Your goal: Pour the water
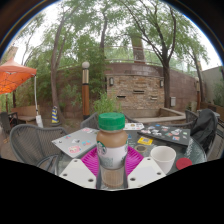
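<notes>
The gripper (112, 165) holds a bottle (112, 150) upright between its two fingers, the jaws pinching it from both sides so that the pink pads (93, 161) press against its lower body. The bottle has a green screw cap (112, 121), a clear body with a pale label, and a brownish tint toward its base; its bottom is hidden between the fingers, so whether it rests on anything cannot be told. Just to the right of the fingers a white cup (163, 158) stands on the counter (75, 140), and beside that cup, farther right, sits a small red item (183, 162) too small to identify. The counter is a light surface that carries a flat tray of small pale objects (166, 132) beyond the cup. To the left stands a dark metal mesh chair (30, 145), and farther left an orange parasol (14, 76) is open. Beyond the counter rises a round stone structure (133, 90) with a low wall, and tall trees (110, 35) fill the background under a bright sky.
</notes>
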A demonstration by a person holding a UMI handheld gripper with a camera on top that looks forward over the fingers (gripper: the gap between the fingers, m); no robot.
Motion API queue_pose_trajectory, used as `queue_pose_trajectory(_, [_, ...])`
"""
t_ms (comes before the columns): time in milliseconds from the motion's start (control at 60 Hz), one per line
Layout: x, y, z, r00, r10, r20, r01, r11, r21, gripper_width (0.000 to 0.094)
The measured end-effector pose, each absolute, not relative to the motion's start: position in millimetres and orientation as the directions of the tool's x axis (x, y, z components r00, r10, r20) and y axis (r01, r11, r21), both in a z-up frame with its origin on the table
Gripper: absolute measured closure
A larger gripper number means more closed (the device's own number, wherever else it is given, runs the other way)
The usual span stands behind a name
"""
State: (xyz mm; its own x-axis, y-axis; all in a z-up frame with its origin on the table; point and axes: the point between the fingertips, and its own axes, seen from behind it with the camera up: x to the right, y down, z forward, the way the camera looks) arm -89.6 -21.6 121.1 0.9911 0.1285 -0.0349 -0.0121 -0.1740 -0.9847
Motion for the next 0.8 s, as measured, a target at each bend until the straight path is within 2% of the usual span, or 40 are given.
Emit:
queue_pose_trajectory(50, [-83.0, -10.1, 149.3, 0.984, 0.133, -0.118, -0.099, -0.141, -0.985, 0.0630])
queue_pose_trajectory(117, [-73.9, -0.4, 184.7, 0.923, 0.143, -0.357, -0.337, -0.147, -0.930, 0.0631])
queue_pose_trajectory(133, [-67.7, 7.7, 172.2, 0.881, 0.167, -0.442, -0.418, -0.159, -0.894, 0.0630])
queue_pose_trajectory(150, [-63.7, 11.5, 175.4, 0.835, 0.171, -0.522, -0.495, -0.177, -0.850, 0.0631])
queue_pose_trajectory(183, [-64.3, 8.7, 192.5, 0.717, 0.152, -0.681, -0.648, -0.215, -0.731, 0.0631])
queue_pose_trajectory(250, [-52.5, 22.0, 179.4, 0.400, 0.128, -0.907, -0.861, -0.286, -0.420, 0.0633])
queue_pose_trajectory(300, [-58.5, 21.3, 177.5, 0.133, 0.060, -0.989, -0.932, -0.332, -0.145, 0.0633])
queue_pose_trajectory(350, [-44.1, 26.1, 172.9, -0.110, 0.037, -0.993, -0.920, -0.382, 0.088, 0.0633])
queue_pose_trajectory(383, [-38.8, 21.9, 178.0, -0.270, 0.000, -0.963, -0.893, -0.375, 0.250, 0.0632])
queue_pose_trajectory(433, [-33.0, 17.5, 169.2, -0.424, -0.007, -0.906, -0.836, -0.382, 0.394, 0.0631])
queue_pose_trajectory(450, [-32.1, 21.4, 173.0, -0.481, -0.042, -0.876, -0.815, -0.346, 0.464, 0.0631])
queue_pose_trajectory(500, [-21.7, 13.5, 165.7, -0.548, -0.038, -0.836, -0.776, -0.351, 0.524, 0.0634])
queue_pose_trajectory(517, [-20.2, 11.2, 174.9, -0.583, -0.049, -0.811, -0.756, -0.332, 0.563, 0.0634])
queue_pose_trajectory(533, [-18.8, 13.6, 166.2, -0.596, -0.041, -0.802, -0.744, -0.348, 0.571, 0.0634])
queue_pose_trajectory(617, [-14.6, 1.4, 173.6, -0.705, -0.049, -0.707, -0.652, -0.348, 0.674, 0.0634])
queue_pose_trajectory(800, [-7.0, -32.3, 206.8, -0.783, -0.045, -0.621, -0.567, -0.360, 0.741, 0.0631])
